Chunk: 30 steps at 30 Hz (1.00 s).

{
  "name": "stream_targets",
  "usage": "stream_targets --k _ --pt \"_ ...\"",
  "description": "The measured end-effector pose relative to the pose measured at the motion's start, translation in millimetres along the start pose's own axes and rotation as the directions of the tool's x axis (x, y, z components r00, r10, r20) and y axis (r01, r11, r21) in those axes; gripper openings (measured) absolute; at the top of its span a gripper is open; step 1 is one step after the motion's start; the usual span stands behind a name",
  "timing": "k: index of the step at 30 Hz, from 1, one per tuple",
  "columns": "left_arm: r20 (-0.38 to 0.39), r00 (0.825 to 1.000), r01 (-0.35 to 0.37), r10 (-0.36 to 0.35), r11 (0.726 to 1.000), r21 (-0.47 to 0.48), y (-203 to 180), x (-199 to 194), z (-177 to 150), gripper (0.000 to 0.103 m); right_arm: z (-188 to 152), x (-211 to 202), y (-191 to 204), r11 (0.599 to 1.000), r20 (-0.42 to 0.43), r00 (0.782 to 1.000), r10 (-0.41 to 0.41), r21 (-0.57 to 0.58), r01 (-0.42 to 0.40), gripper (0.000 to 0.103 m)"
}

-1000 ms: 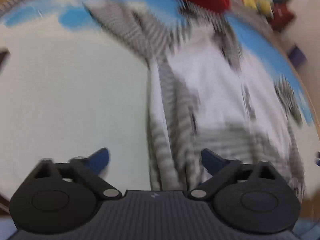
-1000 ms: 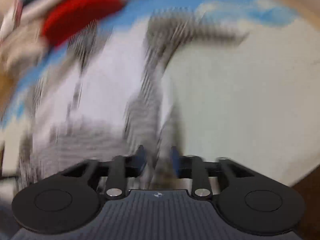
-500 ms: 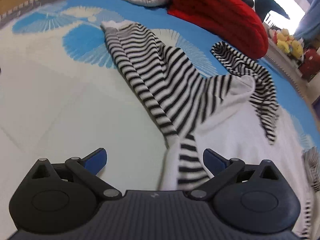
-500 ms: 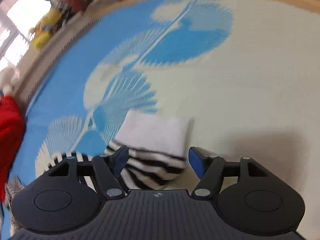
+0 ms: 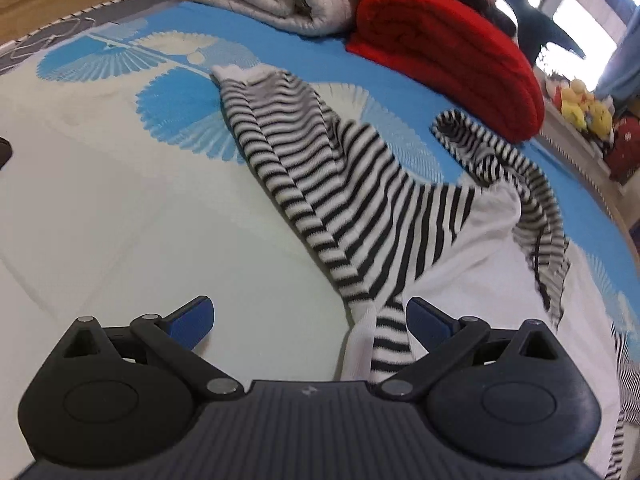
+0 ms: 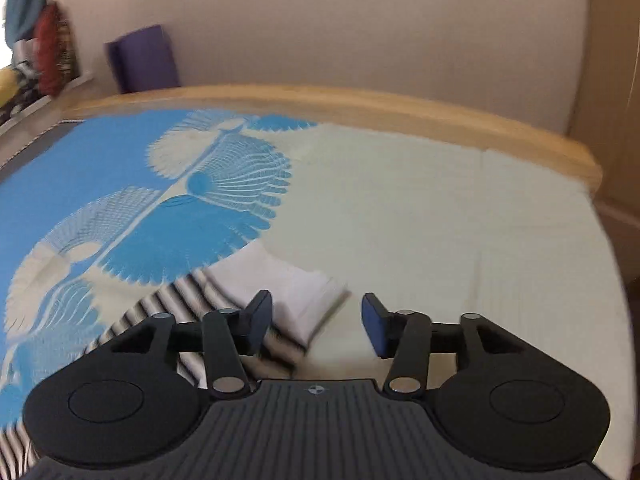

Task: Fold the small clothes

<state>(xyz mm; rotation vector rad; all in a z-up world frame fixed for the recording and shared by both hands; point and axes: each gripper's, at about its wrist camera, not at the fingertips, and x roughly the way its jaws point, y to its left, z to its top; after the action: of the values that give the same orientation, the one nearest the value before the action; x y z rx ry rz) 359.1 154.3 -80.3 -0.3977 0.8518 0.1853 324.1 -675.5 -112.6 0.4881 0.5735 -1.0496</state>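
Left gripper is standing with its jaws spread wide, holding nothing; a narrow striped strip of the striped garment is running in between the fingers, nearer the right fingertip, whether touching it I cannot tell. Beyond, the garment is lying rumpled on the bed cover, a long striped sleeve stretching away to a white cuff, a second sleeve curling off to the right. Farther back: red blanket.

Right gripper is also gaping, empty; a white cuff is sitting just ahead, partly behind the left fingertip.

Handling (judgement): light, limp knit, likely sagging and bunching; pinching at cuffs or hem edges looks best, since single layers may slip.
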Motion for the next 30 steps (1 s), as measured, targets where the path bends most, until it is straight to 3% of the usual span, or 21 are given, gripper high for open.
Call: stream_targets --k 2,4,6,9,10,12,18,20,23,25,26,27,28,30 --pt "0.020 1.000 -0.006 0.007 1.000 -0.030 4 -5 7 0.102 -10 -52 1 0.987 0.010 0.988 0.157 -0.018 -0.157 0.055" --pt "0.040 0.999 -0.014 0.017 0.998 -0.060 11 -8 18 0.102 -25 -111 4 0.948 -0.004 0.948 0.318 -0.016 -0.318 0.060" --pt "0.070 0.997 -0.030 0.037 0.994 -0.102 18 -7 35 0.102 -41 -170 9 0.885 -0.043 0.885 0.464 -0.013 -0.464 0.070" --pt "0.113 0.991 -0.045 0.068 0.980 -0.192 33 4 71 0.102 -76 -238 19 0.779 -0.102 0.774 0.625 0.024 -0.626 0.080" --pt "0.119 0.991 -0.035 0.061 0.978 -0.204 36 12 84 0.102 -91 -255 24 0.752 -0.106 0.746 0.658 0.028 -0.659 0.081" --pt "0.107 0.994 -0.003 0.026 0.978 -0.208 43 37 108 0.102 -114 -276 44 0.727 -0.112 0.723 0.682 -0.013 -0.687 0.081" --pt "0.023 1.000 0.023 -0.018 0.968 -0.252 63 114 161 0.102 -170 -299 85 0.718 -0.119 0.734 0.668 -0.155 -0.679 0.081" --pt "0.010 1.000 0.004 -0.002 0.963 -0.269 68 135 174 0.102 -182 -303 100 0.718 -0.117 0.759 0.641 -0.257 -0.646 0.080" --pt "-0.035 0.999 -0.040 0.030 0.939 -0.342 75 165 183 0.102 -195 -300 119 0.712 -0.104 0.773 0.625 -0.329 -0.620 0.080" --pt "0.016 0.998 -0.057 0.065 0.952 -0.300 65 168 185 0.099 -200 -292 134 0.711 -0.120 0.781 0.613 -0.347 -0.612 0.080" --pt "0.029 0.996 -0.074 0.084 0.965 -0.252 58 168 188 0.057 -202 -293 138 0.709 -0.129 0.781 0.611 -0.352 -0.612 0.080" --pt "0.035 0.993 -0.099 0.108 0.973 -0.209 53 168 190 0.024 -204 -291 144 0.704 -0.139 0.781 0.608 -0.360 -0.612 0.080" --pt "0.025 0.989 -0.138 0.145 0.973 -0.186 53 168 191 0.005 -207 -289 148 0.699 -0.148 0.782 0.606 -0.371 -0.612 0.080" --pt "0.035 0.968 -0.233 0.248 0.941 -0.245 71 158 192 0.004 -212 -289 153 0.685 -0.161 0.778 0.608 -0.388 -0.616 0.079"
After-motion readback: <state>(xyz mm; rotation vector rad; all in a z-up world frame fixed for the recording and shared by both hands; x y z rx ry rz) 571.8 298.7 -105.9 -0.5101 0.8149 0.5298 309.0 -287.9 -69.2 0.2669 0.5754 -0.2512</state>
